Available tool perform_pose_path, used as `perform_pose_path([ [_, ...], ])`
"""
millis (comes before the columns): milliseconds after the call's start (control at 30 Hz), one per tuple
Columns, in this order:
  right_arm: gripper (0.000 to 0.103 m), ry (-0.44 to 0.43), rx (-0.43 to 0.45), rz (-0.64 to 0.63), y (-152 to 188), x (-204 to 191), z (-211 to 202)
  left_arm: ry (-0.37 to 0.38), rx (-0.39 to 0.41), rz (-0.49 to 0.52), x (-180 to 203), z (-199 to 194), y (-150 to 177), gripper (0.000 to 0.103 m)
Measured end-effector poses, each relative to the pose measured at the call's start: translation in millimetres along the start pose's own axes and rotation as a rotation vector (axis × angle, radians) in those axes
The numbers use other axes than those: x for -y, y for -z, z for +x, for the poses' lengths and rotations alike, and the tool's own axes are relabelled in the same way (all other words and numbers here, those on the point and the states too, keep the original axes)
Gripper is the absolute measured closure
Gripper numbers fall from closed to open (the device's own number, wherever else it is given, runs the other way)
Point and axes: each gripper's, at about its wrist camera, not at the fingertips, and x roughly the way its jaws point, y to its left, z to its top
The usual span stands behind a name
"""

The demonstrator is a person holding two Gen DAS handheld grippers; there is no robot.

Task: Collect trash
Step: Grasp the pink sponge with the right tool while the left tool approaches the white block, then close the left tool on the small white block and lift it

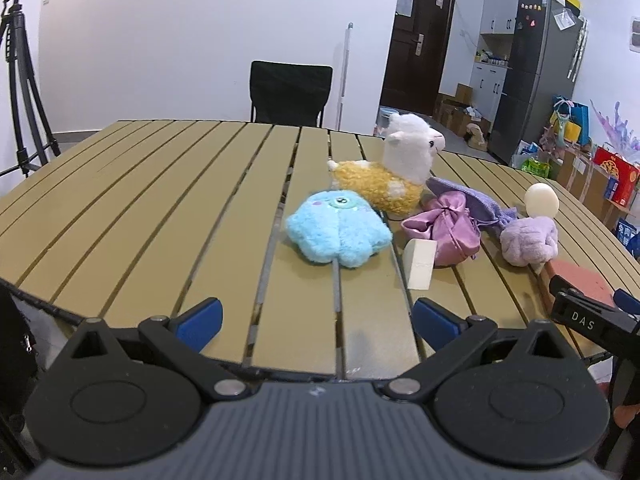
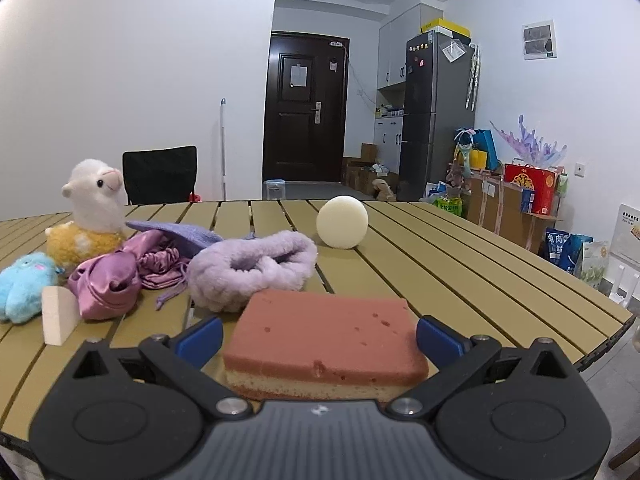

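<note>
Pink-topped sponge (image 2: pixel 326 344), tan layer beneath, lies flat on the slatted counter (image 2: pixel 460 264) between the right gripper's (image 2: pixel 320 338) spread blue pads (image 2: pixel 200 338), not yet clamped. We judge this the grasp step: we would centre the block, close on its short sides, squeeze lightly since foam gives, then lift straight so the lilac headband (image 2: pixel 252 272) just behind is not dragged. Right gripper sits low, level, pointing across the counter. Left gripper (image 1: pixel 318 320) hovers wide open and empty over the near edge, aimed toward the blue plush (image 1: pixel 340 232).
</note>
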Motion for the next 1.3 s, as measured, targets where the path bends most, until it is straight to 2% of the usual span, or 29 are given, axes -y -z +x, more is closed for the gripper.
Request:
perform_pose_path([
  [367, 0.0, -0.016, -0.039, 0.02, 1.1, 12.6, 11.9, 0.023, 0.006, 0.048, 20.2, 19.3, -14.8, 0.0],
  [767, 0.002, -0.026, -0.059, 0.024, 1.5, 12.5, 32.8, 0.049, -0.026, 0.047, 39.5, 45.0, -15.4, 0.0],
  [833, 0.005, -0.044, -0.062, 0.032, 1.3, 14.2, 32.5, 0.056, -0.019, 0.052, 42.5, 47.2, -15.8, 0.0],
  [1100, 0.005, -0.072, -0.05, 0.045, -1.7, 24.9, 20.6, 0.071, -0.004, 0.054, 58.7, 64.3, -17.8, 0.0],
  [1167, 0.005, -0.073, -0.04, 0.048, -2.0, 29.1, 16.2, 0.074, -0.006, 0.057, 62.7, 70.4, -17.1, 0.004],
  [1300, 0.005, -0.069, -0.027, 0.064, -2.0, 40.1, 9.0, 0.075, -0.016, 0.061, 70.8, 82.4, -16.1, 0.024],
])
